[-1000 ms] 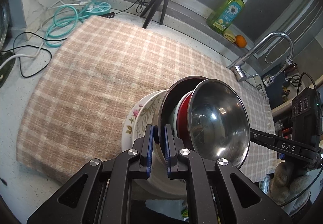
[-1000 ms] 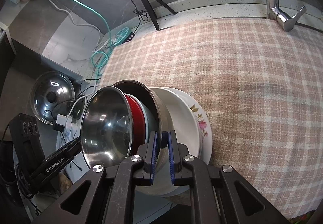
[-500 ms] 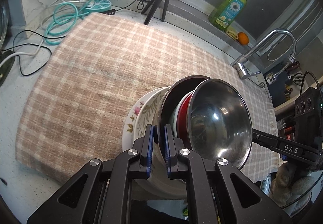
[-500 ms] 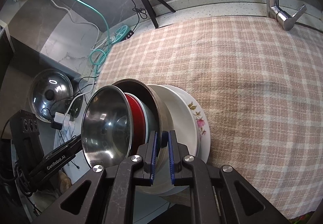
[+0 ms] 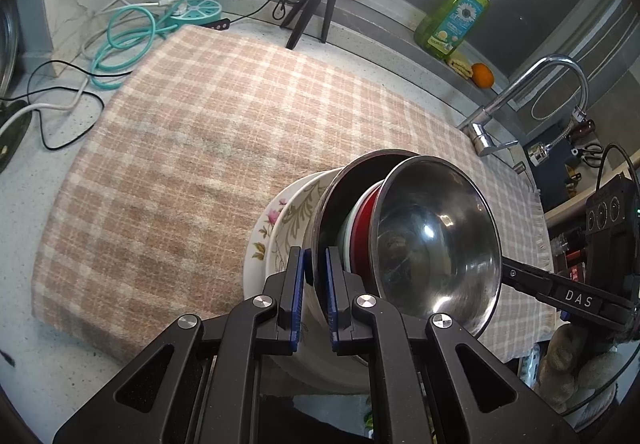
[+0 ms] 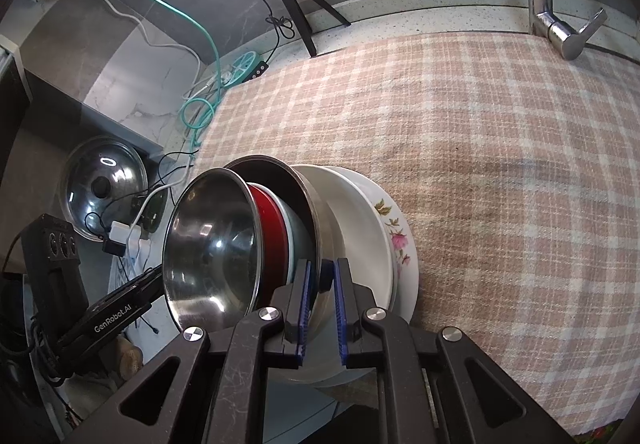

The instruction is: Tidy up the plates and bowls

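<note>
A nested stack stands over the near edge of the checked cloth [image 5: 192, 148]. It is built up from a floral plate [image 5: 266, 228], a white patterned bowl [image 5: 296, 220], a large steel bowl [image 5: 332, 204], a red bowl [image 5: 366, 228] and a small steel bowl [image 5: 436, 244] on top. My left gripper [image 5: 316, 296] is shut on the large steel bowl's rim. From the opposite side my right gripper [image 6: 322, 304] is shut on the same large steel bowl [image 6: 316, 212], beside the red bowl [image 6: 272, 228] and the small steel bowl [image 6: 212, 244]. Whether the floral plate [image 6: 400, 240] rests on the cloth I cannot tell.
At the back stand a ring-light tripod [image 5: 316, 4], a green soap bottle [image 5: 456, 16], an orange [image 5: 482, 75] and a faucet [image 5: 520, 100]. Teal and white cables [image 5: 128, 32] lie at the back left. A pot lid [image 6: 102, 184] sits off the cloth's left.
</note>
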Demonstrator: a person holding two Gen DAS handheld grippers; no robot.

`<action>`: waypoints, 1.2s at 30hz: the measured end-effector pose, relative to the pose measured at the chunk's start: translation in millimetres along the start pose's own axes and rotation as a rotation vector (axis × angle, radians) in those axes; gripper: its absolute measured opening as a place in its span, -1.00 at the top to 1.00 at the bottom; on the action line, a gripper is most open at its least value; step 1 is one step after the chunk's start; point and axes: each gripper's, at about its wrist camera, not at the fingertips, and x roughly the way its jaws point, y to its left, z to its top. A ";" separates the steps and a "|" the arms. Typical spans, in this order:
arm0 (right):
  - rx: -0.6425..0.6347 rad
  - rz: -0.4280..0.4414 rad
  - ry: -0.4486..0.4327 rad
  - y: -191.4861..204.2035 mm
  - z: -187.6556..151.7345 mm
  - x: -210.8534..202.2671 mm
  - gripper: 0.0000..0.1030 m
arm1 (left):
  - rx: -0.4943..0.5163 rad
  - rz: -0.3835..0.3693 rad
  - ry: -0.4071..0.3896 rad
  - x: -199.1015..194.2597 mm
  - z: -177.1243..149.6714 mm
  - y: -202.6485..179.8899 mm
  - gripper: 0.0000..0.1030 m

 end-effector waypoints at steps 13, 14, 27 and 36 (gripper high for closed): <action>-0.028 -0.015 -0.016 4.3 -8.5 -2.7 0.75 | -0.035 0.025 -0.018 -5.1 -10.2 1.3 0.73; -0.029 -0.015 -0.017 3.8 -8.7 -2.8 0.71 | -0.036 0.029 -0.019 -5.6 -10.8 0.6 0.73; -0.026 0.012 -0.039 -6.7 -18.7 -16.2 0.45 | -0.047 0.068 -0.049 -16.1 -20.4 -3.7 0.70; -0.050 0.007 -0.061 -14.3 -28.6 -35.3 0.42 | -0.051 0.098 -0.070 -26.8 -29.9 -7.4 0.66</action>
